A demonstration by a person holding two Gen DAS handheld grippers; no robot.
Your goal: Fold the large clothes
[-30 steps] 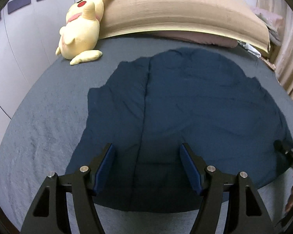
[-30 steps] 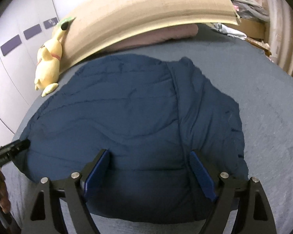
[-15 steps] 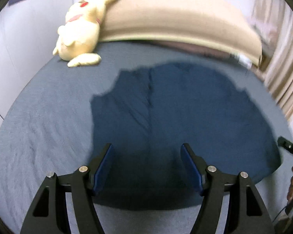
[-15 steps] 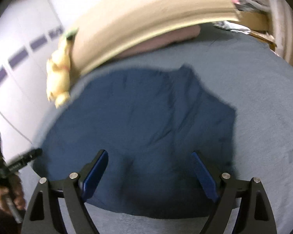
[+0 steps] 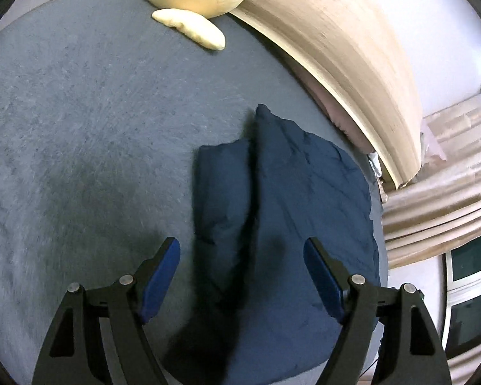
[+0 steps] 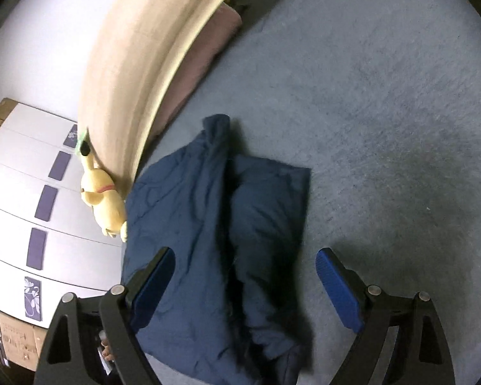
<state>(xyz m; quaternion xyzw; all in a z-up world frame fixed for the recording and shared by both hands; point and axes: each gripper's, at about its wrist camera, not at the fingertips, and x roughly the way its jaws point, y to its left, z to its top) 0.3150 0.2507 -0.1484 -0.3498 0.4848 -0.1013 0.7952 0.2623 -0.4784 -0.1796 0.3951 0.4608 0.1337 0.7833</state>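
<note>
Now swung outward over the navy garment [image 5: 304, 224] sides on the bed [image 5: 80, 128], both claws released: left claw [image 5: 242, 276], right claw [image 6: 245, 284]; side folds pending.

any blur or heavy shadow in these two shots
Left wrist view: mostly sharp; the left gripper casts a soft shadow on the navy garment. Right wrist view: the beige pillow is motion-smeared, and dark shadow falls beneath the right gripper.

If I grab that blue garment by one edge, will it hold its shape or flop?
The blue garment will probably flop: it lies creased and sagging on the bed. Its puffy look suggests it is light but bulky. Both grippers hover open above it.
</note>
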